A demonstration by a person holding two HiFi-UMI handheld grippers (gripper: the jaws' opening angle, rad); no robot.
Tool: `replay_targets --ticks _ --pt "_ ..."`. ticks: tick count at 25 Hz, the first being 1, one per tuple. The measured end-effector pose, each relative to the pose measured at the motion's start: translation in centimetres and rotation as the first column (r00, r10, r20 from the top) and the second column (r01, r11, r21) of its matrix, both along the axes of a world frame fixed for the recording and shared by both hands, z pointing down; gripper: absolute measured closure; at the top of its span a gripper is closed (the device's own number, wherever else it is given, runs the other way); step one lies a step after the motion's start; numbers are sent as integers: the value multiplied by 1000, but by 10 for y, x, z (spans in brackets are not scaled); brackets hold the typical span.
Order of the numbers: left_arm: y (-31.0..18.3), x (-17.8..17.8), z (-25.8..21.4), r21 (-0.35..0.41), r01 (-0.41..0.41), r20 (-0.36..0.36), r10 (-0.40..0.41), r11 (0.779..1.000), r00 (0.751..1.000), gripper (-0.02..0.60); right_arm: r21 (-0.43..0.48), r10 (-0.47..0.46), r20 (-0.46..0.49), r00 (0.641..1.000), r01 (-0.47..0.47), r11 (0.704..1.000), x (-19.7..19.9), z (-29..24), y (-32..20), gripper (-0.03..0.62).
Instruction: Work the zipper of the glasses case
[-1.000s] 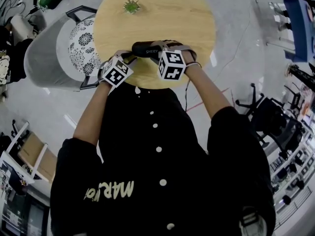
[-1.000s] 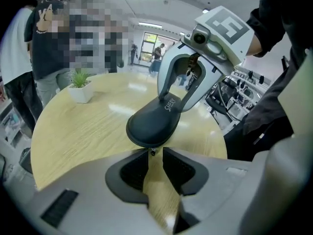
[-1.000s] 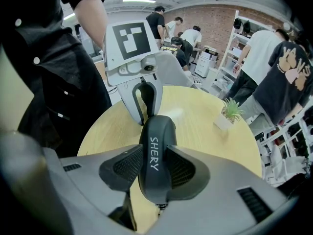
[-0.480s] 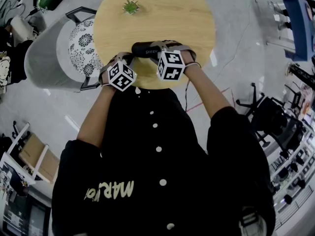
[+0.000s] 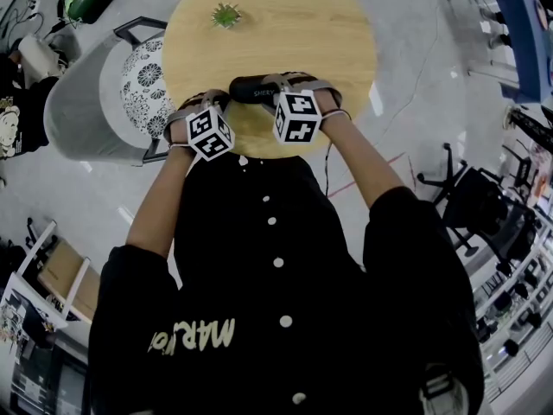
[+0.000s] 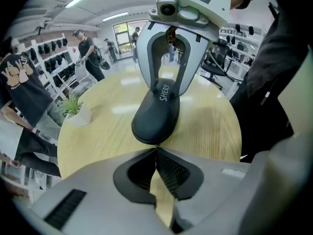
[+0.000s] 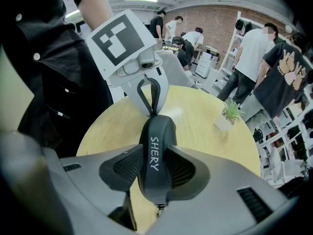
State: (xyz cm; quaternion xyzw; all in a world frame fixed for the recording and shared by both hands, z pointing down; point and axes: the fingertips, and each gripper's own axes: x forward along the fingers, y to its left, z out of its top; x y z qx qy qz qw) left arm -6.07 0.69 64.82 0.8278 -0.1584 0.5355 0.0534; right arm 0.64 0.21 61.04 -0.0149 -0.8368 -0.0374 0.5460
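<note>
My right tongs (image 7: pixel 155 168) are clamped across the black glasses case (image 7: pixel 157 131), 1 pad on each long side. The case lies lengthwise between them on the round wooden table (image 5: pixel 294 33). My left tongs (image 6: pixel 156 152) are closed together. Their tips meet right at the case's opposite end, and I cannot tell whether they pinch anything there.

Your glasses case (image 7: pixel 155 165): white capitals "SHERY" running lengthwise on dark top, clearest in right gripper view. Same word on case in left gripper view (image 6: pixel 163 91), smaller, toward far end. In head view (image 5: pixel 259 87), same lettering tiny, barely legible. Your black shirt (image 5: pixel 285 258): pale lettering low on front, "MAR" legible, remaining letters unclear. Bystander's T-shirt (image 7: pixel 283 67): printed graphic, no word readable.
</note>
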Motion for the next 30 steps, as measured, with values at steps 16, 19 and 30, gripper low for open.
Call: replay_targets --ticks 16,19,30 --pt "-31 -3 2 47 -443 152 432 895 889 575 17 3 20 1000 -4 1000 0 2 1 439" --pt "-36 3 -3 50 -506 163 493 861 854 575 17 4 22 1000 -4 1000 1 3 1 439" --pt "-49 15 -2 35 -714 236 688 699 686 571 24 -18 19 1000 17 1000 1 2 -1 437"
